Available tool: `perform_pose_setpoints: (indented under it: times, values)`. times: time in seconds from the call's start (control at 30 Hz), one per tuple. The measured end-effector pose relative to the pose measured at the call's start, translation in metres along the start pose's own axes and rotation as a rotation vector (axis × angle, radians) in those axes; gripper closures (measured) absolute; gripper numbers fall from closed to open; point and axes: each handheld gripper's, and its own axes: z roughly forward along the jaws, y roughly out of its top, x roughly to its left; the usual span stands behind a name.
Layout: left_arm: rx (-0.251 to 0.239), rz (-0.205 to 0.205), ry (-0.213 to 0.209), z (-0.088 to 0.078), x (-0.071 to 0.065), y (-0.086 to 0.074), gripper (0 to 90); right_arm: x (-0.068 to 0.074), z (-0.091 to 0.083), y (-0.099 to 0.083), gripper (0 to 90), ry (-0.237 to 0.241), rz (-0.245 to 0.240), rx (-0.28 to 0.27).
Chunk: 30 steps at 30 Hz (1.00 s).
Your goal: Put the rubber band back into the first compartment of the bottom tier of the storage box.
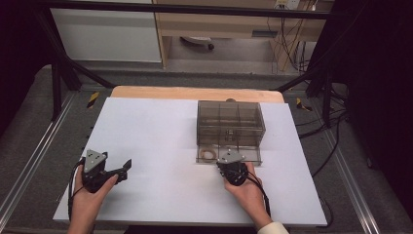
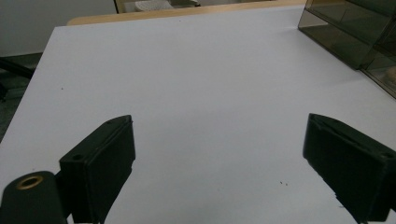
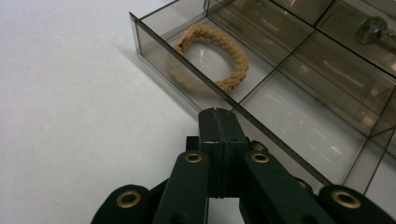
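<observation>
Hiding drawer handle: right gripper [image 3: 218, 122].

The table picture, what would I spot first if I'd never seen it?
Probably the smoky see-through box at the far middle of the white table, with its drawer pulled out. A tan rope ring lies in the drawer's corner compartment. The right gripper, jaws together, sits at the drawer's front wall.

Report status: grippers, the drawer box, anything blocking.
Left gripper open over bare white table. Right gripper shut, empty, at smoky clear plastic drawer front. Tan braided rope ring inside. Nothing blocking.
</observation>
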Motion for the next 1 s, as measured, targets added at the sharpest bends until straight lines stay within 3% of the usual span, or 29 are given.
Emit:
perform_pose_setpoints:
  times: [1.0]
  values:
    - [-0.002,-0.003,-0.001,0.000,-0.001,0.000,8.8,-0.011,-0.001,-0.001,90.0,-0.032,0.023,0.008]
